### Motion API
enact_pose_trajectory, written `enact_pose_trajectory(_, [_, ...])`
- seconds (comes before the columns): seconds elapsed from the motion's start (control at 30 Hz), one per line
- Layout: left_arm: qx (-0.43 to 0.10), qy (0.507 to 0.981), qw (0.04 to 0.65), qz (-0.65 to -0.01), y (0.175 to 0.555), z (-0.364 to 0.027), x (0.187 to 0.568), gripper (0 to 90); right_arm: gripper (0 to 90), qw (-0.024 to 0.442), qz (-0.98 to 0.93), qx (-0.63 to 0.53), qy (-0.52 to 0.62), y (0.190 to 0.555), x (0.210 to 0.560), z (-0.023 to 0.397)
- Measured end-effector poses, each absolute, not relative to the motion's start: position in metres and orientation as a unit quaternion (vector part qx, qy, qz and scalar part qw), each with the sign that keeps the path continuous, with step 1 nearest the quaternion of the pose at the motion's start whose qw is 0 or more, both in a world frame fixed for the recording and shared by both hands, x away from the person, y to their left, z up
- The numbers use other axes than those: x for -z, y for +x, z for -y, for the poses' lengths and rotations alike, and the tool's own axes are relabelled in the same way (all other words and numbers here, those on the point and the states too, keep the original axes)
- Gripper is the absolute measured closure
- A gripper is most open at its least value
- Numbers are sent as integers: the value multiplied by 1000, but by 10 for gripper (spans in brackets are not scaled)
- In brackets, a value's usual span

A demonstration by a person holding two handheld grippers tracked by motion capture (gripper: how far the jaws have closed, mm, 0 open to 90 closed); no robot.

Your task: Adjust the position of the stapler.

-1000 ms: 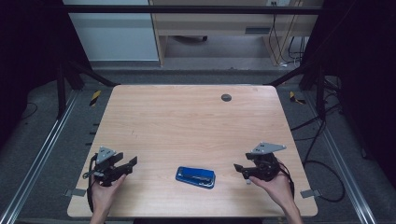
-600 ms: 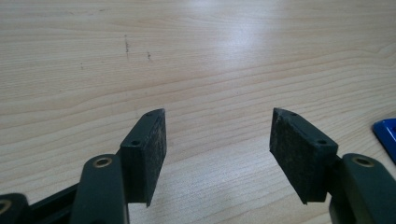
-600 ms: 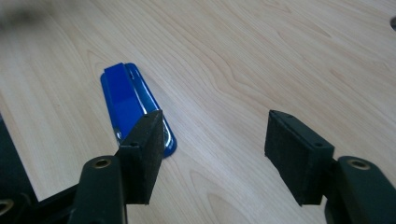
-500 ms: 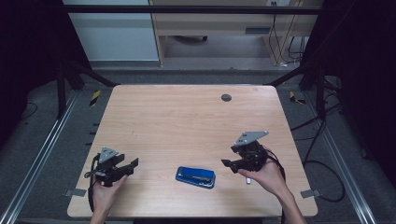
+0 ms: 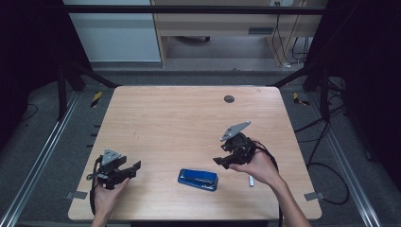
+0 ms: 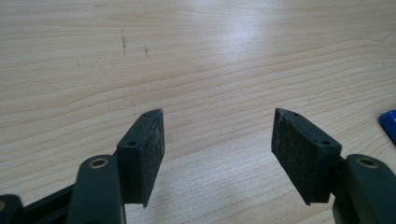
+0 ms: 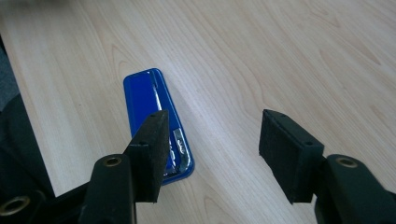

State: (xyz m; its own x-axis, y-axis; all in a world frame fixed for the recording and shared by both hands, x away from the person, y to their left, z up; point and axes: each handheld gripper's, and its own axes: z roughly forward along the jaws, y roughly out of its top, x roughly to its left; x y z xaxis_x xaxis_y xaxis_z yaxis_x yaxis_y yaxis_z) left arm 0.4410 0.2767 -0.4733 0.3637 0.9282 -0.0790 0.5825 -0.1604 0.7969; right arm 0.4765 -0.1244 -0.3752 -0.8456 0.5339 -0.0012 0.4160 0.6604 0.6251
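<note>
A flat blue case (image 5: 198, 179) with a silver clip lies near the table's front edge, and it stretches away beside the left jaw in the right gripper view (image 7: 154, 116). My right gripper (image 5: 219, 161) hovers just above and to the right of it, open and empty (image 7: 211, 140). My left gripper (image 5: 137, 165) rests low at the front left, open with bare wood between its jaws (image 6: 217, 135). A blue corner of the case (image 6: 388, 122) peeks in at the right edge of the left gripper view.
The wooden table (image 5: 189, 123) has a round dark grommet (image 5: 229, 99) near its far edge. A small white object (image 5: 251, 180) lies beside the right hand. Metal rails and cables run along the floor on both sides.
My right gripper has moved left and forward, from the front right toward the blue case, and has lifted. The left gripper has barely shifted.
</note>
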Motion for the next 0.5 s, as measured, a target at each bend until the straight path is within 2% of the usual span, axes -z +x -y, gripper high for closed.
enact_pose_trajectory(0.3, [-223, 731, 387, -517, 442, -277, 473, 342, 441, 73, -925, -294, 231, 478, 382, 102])
enact_pose_trajectory(0.5, [-218, 732, 387, -516, 441, -276, 474, 341, 482, 55, -932, -291, 209, 479, 395, 86])
